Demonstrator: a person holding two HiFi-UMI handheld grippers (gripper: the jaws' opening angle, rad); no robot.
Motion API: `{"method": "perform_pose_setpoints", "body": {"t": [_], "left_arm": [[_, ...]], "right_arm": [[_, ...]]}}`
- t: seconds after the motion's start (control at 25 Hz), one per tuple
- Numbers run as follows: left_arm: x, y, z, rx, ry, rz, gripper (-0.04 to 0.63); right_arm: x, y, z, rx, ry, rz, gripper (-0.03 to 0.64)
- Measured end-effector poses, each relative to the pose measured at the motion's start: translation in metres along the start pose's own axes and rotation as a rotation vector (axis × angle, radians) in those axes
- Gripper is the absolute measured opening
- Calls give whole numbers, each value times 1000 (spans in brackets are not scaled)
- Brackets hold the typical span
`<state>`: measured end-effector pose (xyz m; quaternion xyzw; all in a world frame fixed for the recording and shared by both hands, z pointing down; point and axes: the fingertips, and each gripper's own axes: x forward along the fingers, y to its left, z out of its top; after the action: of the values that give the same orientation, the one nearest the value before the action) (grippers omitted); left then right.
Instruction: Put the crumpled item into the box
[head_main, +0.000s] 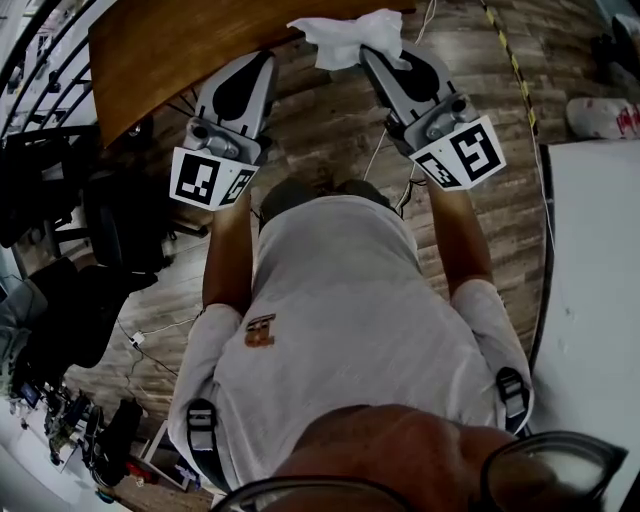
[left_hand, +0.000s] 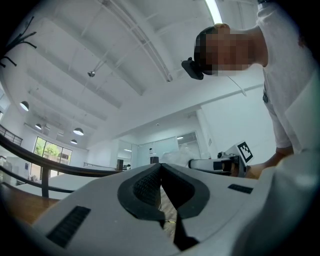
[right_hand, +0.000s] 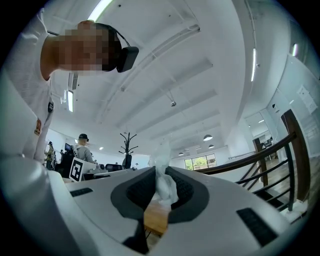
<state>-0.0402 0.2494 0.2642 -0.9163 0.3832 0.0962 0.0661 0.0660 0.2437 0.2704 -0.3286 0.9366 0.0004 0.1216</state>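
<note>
Wood planks make up the floor (head_main: 330, 120), and a brown wooden surface (head_main: 170, 50) with a round edge sits at the far side of it. A person in a white shirt (head_main: 340, 330) stands in front of the wooden surface. The person holds a gripper in each hand, and both point toward it.

The right gripper (head_main: 383, 60) is clenched on the crumpled item (head_main: 350, 38). The crumpled item is white and soft, like a tissue or a cloth. It is pinched between the two black pads (right_hand: 187, 192), and a good part of it sticks out past the tips. It hangs right at the near edge of the wooden surface. I cannot tell if it touches the wood.

The left gripper (head_main: 262, 62) is clenched too. Its pads are pressed together and there is nothing between them. Its tip is also at the near edge of the wooden surface, close beside the crumpled item but apart from it.

A black chair (head_main: 110, 215) stands near the left end of the wooden surface. A dark railing (right_hand: 295, 150) runs beside the wooden surface. A white surface (head_main: 600, 300) lies well apart from the wooden surface, on the person's right. A coat stand (right_hand: 127, 145) stands far back in the room, well apart from the wooden surface.
</note>
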Motion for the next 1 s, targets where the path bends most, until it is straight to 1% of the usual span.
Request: {"method": "perform_pose_setpoints", "body": {"t": [0.2,0.56,0.64,0.76,0.84,1.0], "left_arm": [[31,-7,-5,8,11,23,20],[51,7,-9,24,7,28,20],[62,16,-11,26,6,26,20],[89,44,-9,21,2,28,20],[108,60,-16,18,1,28,20],[122,73,-31,17,-5,21,20]], "right_arm": [[-13,-34,10,-8,5,5,64],[0,-59,7,-20,16,6,64],[7,-71,7,-21,20,3,64],[34,-98,11,-22,33,4,64],[47,-118,8,-25,42,8,64],[56,-135,-4,-38,52,8,64]]}}
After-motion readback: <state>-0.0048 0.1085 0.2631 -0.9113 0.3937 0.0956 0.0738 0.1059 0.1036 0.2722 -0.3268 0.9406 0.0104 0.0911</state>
